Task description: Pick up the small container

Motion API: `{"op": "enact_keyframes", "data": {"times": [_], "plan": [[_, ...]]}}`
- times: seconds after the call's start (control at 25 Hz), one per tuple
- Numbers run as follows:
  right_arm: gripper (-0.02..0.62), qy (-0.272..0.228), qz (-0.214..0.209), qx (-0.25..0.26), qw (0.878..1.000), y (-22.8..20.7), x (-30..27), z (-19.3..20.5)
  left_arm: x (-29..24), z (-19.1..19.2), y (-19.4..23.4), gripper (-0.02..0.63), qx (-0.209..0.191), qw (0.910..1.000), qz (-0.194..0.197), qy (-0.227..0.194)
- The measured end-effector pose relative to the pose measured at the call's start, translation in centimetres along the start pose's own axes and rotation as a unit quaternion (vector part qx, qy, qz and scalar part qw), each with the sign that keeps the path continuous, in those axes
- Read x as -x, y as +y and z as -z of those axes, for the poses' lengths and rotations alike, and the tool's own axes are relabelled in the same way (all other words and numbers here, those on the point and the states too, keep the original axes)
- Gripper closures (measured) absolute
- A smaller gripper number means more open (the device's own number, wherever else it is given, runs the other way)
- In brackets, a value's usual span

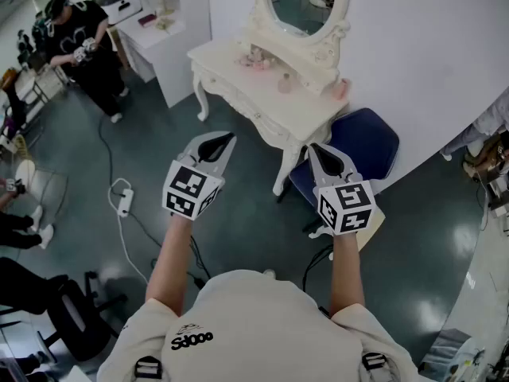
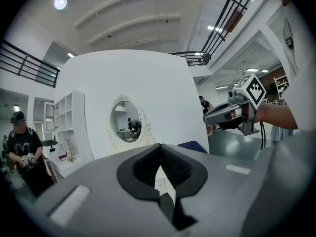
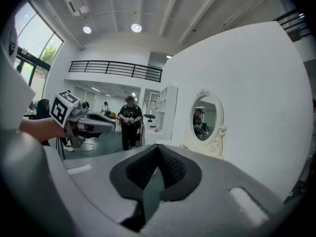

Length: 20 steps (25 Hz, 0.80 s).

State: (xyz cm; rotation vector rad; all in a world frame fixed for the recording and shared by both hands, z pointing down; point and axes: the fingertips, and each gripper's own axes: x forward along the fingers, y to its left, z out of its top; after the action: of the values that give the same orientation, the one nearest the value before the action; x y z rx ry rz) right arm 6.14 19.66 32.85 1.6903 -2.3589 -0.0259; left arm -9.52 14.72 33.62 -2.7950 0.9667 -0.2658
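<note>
A white dressing table (image 1: 238, 82) with an oval mirror (image 1: 301, 2) stands ahead of me. On its top stands a small pinkish container (image 1: 285, 83), with other small pink items (image 1: 256, 60) to its left. I hold both grippers in the air over the floor, short of the table. My left gripper (image 1: 225, 138) is shut and holds nothing; its tips meet in the left gripper view (image 2: 159, 148). My right gripper (image 1: 316, 147) is also shut and empty (image 3: 158, 148). In the gripper views the mirror (image 2: 126, 123) (image 3: 203, 120) is in sight, but the container is hidden.
A blue chair (image 1: 364, 143) sits tucked at the table's right end, just beyond my right gripper. A power strip with cable (image 1: 123, 202) lies on the floor at left. A person in black (image 1: 79, 42) stands by a white shelf unit (image 1: 155, 42) far left.
</note>
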Motion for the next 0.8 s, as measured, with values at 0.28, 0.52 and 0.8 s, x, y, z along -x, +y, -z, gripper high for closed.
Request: {"op": "enact_keyframes", "data": {"times": [0.28, 0.52, 0.8], "plan": [[0.594, 0.010, -0.006, 0.007, 1.000, 0.5, -0.9, 0.5, -0.3, 0.6, 0.5, 0.589, 0.006, 1.0000, 0.000, 0.000], [0.594, -0.014, -0.004, -0.031, 0.999, 1.3, -1.0, 0.2, 0.3, 1.6, 0.7, 0.589, 0.011, 0.9998, 0.011, 0.008], [0.594, -0.002, 0.005, -0.028, 1.000, 2.8, -2.7, 0.9, 0.8, 3.1, 2.2, 0.589, 0.019, 0.9996, 0.018, 0.011]]}}
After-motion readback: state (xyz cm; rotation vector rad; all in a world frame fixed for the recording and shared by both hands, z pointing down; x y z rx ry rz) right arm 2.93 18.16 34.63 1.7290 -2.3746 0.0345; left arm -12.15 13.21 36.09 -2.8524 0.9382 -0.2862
